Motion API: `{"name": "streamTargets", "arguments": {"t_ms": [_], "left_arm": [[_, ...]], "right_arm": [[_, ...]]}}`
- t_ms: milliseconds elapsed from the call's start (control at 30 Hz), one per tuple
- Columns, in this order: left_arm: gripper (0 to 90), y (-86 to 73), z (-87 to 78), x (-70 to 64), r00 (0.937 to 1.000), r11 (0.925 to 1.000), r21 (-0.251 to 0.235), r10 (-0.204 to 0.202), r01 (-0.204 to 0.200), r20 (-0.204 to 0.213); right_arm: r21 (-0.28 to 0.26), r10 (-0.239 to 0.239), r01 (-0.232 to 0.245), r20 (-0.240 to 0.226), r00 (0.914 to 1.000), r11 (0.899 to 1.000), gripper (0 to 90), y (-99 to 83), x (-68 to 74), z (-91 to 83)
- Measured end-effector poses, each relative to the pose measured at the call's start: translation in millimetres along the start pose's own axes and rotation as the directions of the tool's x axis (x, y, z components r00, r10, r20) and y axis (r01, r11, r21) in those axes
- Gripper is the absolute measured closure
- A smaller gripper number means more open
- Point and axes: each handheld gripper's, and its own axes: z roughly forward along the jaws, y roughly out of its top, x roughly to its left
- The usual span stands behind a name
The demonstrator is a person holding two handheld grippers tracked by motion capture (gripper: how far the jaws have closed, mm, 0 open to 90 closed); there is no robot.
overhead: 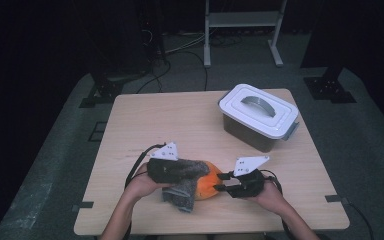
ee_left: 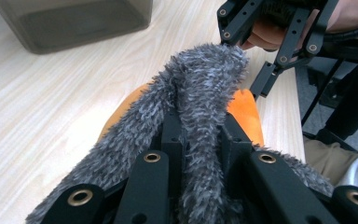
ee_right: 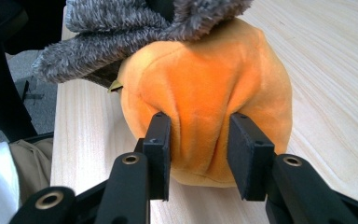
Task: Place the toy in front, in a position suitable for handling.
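A round orange plush (overhead: 208, 188) lies near the table's front edge, and a grey fuzzy cloth (overhead: 181, 190) drapes over its left side. My left gripper (overhead: 199, 171) is shut on a fold of that cloth (ee_left: 205, 88), which stands up between its jaws (ee_left: 200, 135) above the plush (ee_left: 247, 112). My right gripper (overhead: 221, 181) comes in from the right and is shut on the plush (ee_right: 205, 79); its pads (ee_right: 161, 140) dent the soft skin. The cloth (ee_right: 121, 28) hangs over the plush's top. The right gripper (ee_left: 243, 65) is just past the cloth's tip.
A grey plastic box (overhead: 252, 131) with a white handled lid (overhead: 257, 111) stands at the back right of the wooden table (overhead: 155, 120); its wall (ee_left: 74, 23) is also in the left gripper view. A hand holds each gripper. A white frame (overhead: 242, 20) stands on the floor beyond.
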Motion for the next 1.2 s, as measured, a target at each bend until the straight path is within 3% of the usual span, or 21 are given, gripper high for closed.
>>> {"name": "streamTargets", "arguments": {"t_ms": [100, 200, 267, 367, 567, 667, 733, 800, 833, 900, 1067, 1200], "left_arm": [[76.1, -2.9, 4.5, -1.9, 0.9997, 0.9999, 0.016, 0.0, 0.0, 0.026], [76.1, -4.3, 7.1, -2.1, 0.9993, 0.9997, 0.022, -0.004, 0.003, 0.037], [76.1, -4.8, 8.0, -2.4, 0.9989, 0.9997, 0.026, -0.001, 0.0, 0.048], [76.1, -5.6, 8.5, -3.7, 0.9976, 0.9993, 0.036, 0.002, -0.005, 0.069], [76.0, -5.5, 12.5, -6.9, 0.994, 0.9982, 0.057, 0.009, -0.015, 0.109], [76.0, -3.7, 14.6, -7.9, 0.9939, 0.999, 0.043, 0.01, -0.015, 0.11], [76.0, -0.6, 13.7, -9.3, 0.9933, 0.9995, 0.018, 0.024, -0.026, 0.113], [76.0, 3.6, 11.8, -11.9, 0.9901, 0.999, -0.044, 0.017, -0.011, 0.139], [76.0, 6.6, 11.9, -14.2, 0.9913, 0.9986, -0.048, 0.028, -0.022, 0.128], [76.0, 9.2, 12.4, -15.7, 0.9944, 0.9985, -0.031, 0.048, -0.045, 0.095], [76.1, 6.1, 8.6, -10.9, 0.9975, 0.9991, -0.018, 0.039, -0.038, 0.06], [75.9, 0.8, 1.2, -4.7, 0.9995, 0.9998, -0.005, 0.022, -0.022, 0.023]], "right_arm": [[0.015, -0.004, 0.004, -0.006, 1.0, 1.0, 57.0, 0.6, -0.4, -0.1], [0.04, 0.029, -0.028, -0.036, 0.9989, 0.999, 38.3, 1.5, -4.6, 0.9], [0.048, 0.05, -0.047, -0.054, 0.9973, 0.998, 30.9, 1.7, -6.1, 2.7], [0.047, 0.052, -0.049, -0.062, 0.9967, 0.998, 25.5, 1.6, -5.7, 3.9], [0.057, 0.052, -0.048, -0.058, 0.997, 0.997, 23.8, 2.0, -3.8, 6.6], [0.072, 0.057, -0.054, -0.037, 0.9977, 0.996, 33.5, 0.3, -0.8, 10.8], [0.065, 0.014, -0.013, -0.017, 0.9998, 0.998, 44.2, 0.6, 2.9, 8.9], [0.051, -0.016, 0.016, 0.0, 0.9999, 0.999, 50.1, 1.5, 6.5, 5.9], [0.045, -0.016, 0.016, -0.001, 0.9999, 0.999, 51.1, 2.0, 6.9, 5.5], [0.049, -0.029, 0.029, 0.005, 0.9996, 0.998, 53.9, 3.1, 8.9, 6.1], [0.04, -0.026, 0.026, 0.003, 0.9997, 0.999, 63.4, 2.3, 4.4, 1.1], [0.034, -0.007, 0.007, -0.002, 1.0, 0.999, 63.8, 0.6, 1.1, 1.2]]}}
